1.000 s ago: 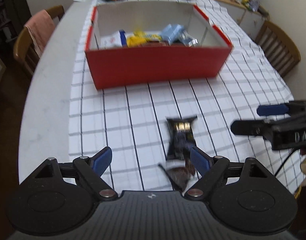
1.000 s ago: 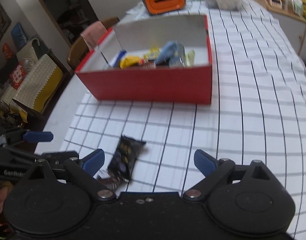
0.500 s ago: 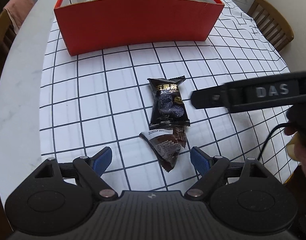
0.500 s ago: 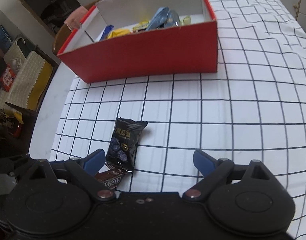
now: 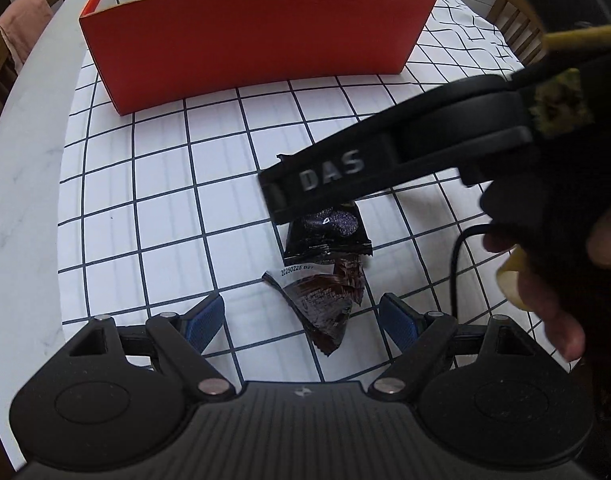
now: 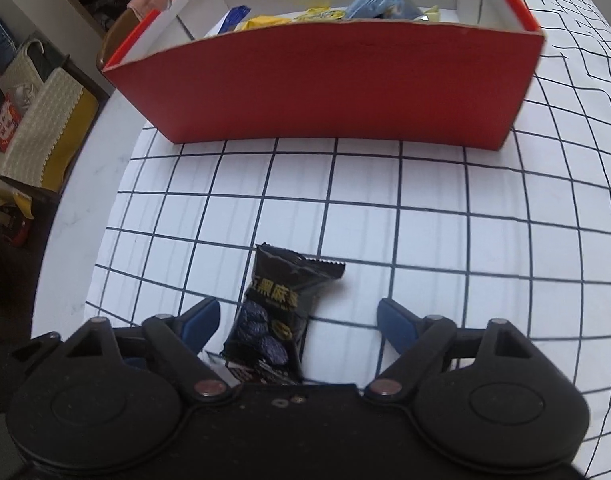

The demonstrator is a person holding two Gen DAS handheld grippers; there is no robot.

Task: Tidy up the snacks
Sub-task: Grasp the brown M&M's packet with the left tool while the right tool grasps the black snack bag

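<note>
While R claw (image 6: 298,318) closes round black pkt (image 6: 279,308), untouched | L claw (image 5: 301,318) wide, empty, angled down

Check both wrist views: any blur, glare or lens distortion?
Left wrist view: the right gripper's black body crossing the frame is smeared, and the glossy brown snack wrapper shows glare. Right wrist view: the black snack packet is sharp, while the red cardboard box and checked tablecloth bow from fisheye.

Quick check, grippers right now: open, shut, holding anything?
Left gripper: open, holding nothing; the brown snack packet lies between its fingers, untouched.
Right gripper: open, jaws closing around the black snack packet, pads not yet on it.
</note>
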